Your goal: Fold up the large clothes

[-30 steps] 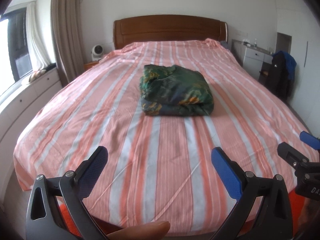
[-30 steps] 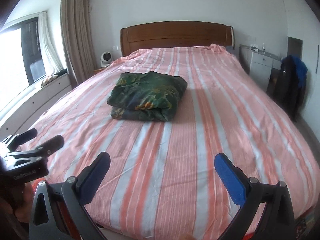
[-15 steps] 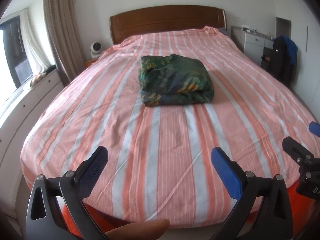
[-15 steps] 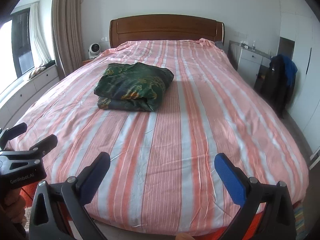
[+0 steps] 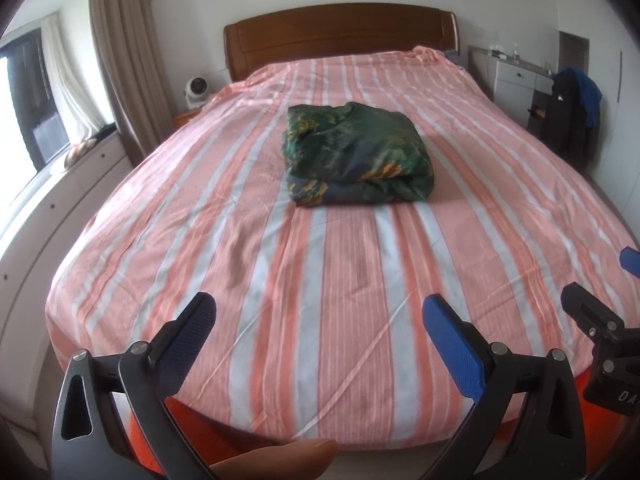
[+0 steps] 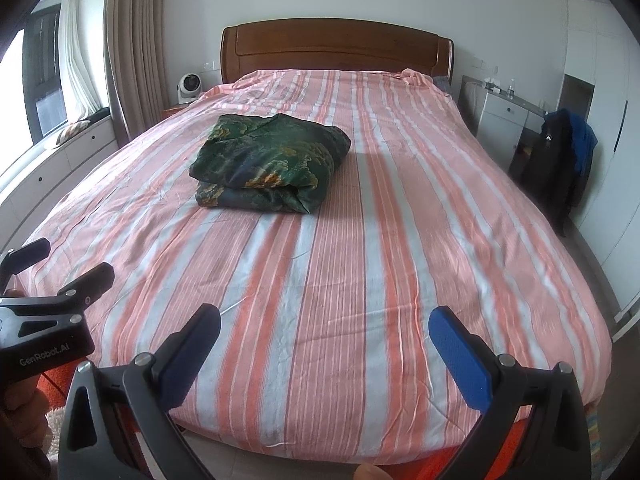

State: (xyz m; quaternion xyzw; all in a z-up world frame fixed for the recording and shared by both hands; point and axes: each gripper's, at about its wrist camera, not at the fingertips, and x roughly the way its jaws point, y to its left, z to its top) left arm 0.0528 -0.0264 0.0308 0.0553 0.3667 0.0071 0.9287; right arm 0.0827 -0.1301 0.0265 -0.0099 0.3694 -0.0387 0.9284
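A striped bed (image 5: 280, 280) is filling the scene, its wooden headboard (image 6: 336, 50) standing at the far end. A folded green garment (image 5: 356, 152) is lying mid-bed, slightly toward the far end. Near the foot, the left gripper (image 5: 320, 320) and right gripper (image 6: 324, 322) are hovering spread wide, holding nothing.

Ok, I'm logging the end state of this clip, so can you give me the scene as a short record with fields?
surface: bed with striped sheet
garment: green patterned garment, folded into a compact bundle, lying mid-bed
left gripper: fingers apart, holding nothing, over the foot of the bed
right gripper: fingers apart, holding nothing, over the foot of the bed
contact with garment: none
task state: fold looks done
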